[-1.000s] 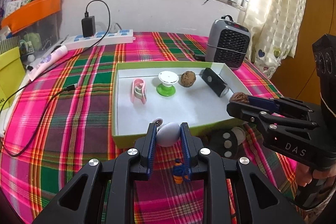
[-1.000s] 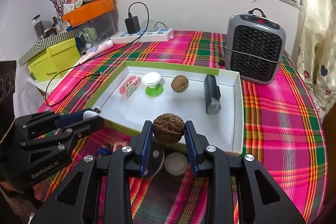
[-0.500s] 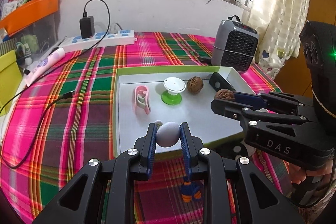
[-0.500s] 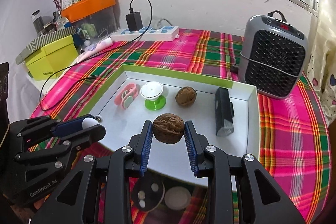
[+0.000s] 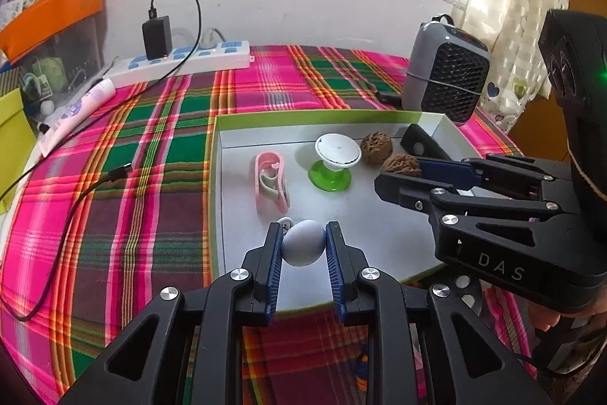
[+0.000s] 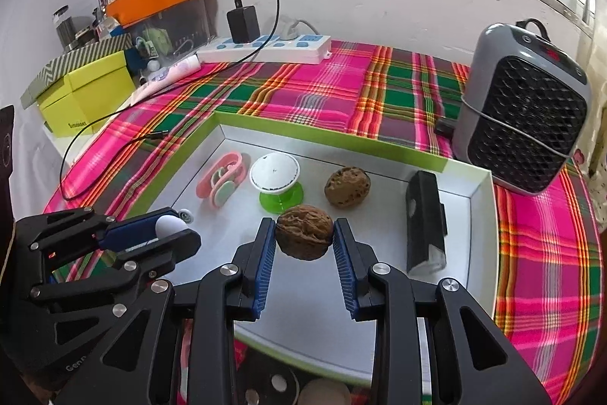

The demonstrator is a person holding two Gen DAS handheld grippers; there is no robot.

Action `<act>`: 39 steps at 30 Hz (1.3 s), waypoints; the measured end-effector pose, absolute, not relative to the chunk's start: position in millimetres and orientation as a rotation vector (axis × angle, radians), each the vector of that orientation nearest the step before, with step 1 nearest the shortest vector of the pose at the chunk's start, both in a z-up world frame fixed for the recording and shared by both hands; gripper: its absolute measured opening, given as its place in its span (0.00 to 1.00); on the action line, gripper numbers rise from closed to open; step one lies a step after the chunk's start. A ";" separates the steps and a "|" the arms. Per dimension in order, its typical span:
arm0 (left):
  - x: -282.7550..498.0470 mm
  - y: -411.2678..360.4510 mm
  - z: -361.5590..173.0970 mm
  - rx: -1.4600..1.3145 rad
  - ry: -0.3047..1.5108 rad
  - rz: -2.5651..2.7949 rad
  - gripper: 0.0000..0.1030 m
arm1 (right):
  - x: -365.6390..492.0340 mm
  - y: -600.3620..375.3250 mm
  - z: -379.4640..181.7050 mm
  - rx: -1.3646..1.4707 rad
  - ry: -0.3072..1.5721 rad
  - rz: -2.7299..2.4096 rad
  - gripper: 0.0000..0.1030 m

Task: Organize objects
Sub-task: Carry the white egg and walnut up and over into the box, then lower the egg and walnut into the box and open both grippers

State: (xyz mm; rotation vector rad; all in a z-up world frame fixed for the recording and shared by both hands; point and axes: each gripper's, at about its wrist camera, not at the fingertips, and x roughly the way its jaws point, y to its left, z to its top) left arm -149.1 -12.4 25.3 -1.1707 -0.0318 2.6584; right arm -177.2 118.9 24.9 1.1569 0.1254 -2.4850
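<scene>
Both round things could get away once they are let go. The pale egg-shaped ball (image 5: 303, 242), pinched at the tips of the left gripper (image 5: 303, 245) low in the middle of the left wrist view, hangs above the near part of the green-rimmed tray (image 5: 218, 177); dropped from there it would likely roll across the smooth tray floor into the pink clip (image 5: 270, 180) or the green-footed stand (image 5: 334, 160). The walnut (image 6: 304, 231), clamped between the blue pads of the right gripper (image 6: 304, 234), could bounce toward the second walnut (image 6: 347, 185) or the black device (image 6: 425, 215). Both grippers tilt steeply downward over the tray from its near edge, side by side, close enough that they might knock together.
</scene>
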 end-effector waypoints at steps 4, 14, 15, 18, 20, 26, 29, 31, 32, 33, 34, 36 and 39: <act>-152.2 -13.0 20.9 -1.185 -0.035 2.656 0.20 | -182.5 116.0 21.9 1.172 0.139 -2.481 0.31; -156.6 -11.5 19.2 -1.187 -0.014 2.657 0.20 | -190.8 108.0 15.1 1.198 0.155 -2.466 0.31; -156.2 -11.5 19.2 -1.187 -0.013 2.658 0.20 | -190.9 107.2 14.7 1.200 0.158 -2.466 0.31; -157.5 -11.8 18.9 -1.187 -0.012 2.661 0.20 | -192.3 105.3 13.2 1.207 0.164 -2.467 0.31; -158.5 -11.7 18.4 -1.185 -0.008 2.663 0.20 | -192.5 104.5 12.7 1.208 0.170 -2.467 0.31; -159.6 -11.3 17.5 -1.183 -0.003 2.667 0.20 | -193.1 102.4 10.6 1.213 0.185 -2.463 0.31; -159.9 -11.7 17.3 -1.183 -0.004 2.668 0.20 | -192.9 100.5 8.9 1.216 0.195 -2.463 0.31; -159.6 -11.4 17.2 -1.182 -0.002 2.669 0.20 | -193.8 100.4 8.3 1.218 0.195 -2.463 0.31; -159.8 -11.7 16.9 -1.182 -0.001 2.670 0.21 | -194.1 100.6 8.1 1.218 0.193 -2.464 0.31; -159.8 -11.8 16.9 -1.182 0.001 2.671 0.21 | -194.3 100.9 7.7 1.220 0.191 -2.465 0.31; -160.3 -12.0 16.6 -1.182 0.002 2.672 0.21 | -194.5 101.1 7.4 1.220 0.191 -2.466 0.31; -160.0 -12.4 16.8 -1.182 0.003 2.672 0.21 | -194.7 101.5 7.0 1.222 0.192 -2.468 0.31; -159.7 -12.6 16.7 -1.181 0.004 2.673 0.21 | -195.1 100.8 7.1 1.221 0.194 -2.469 0.32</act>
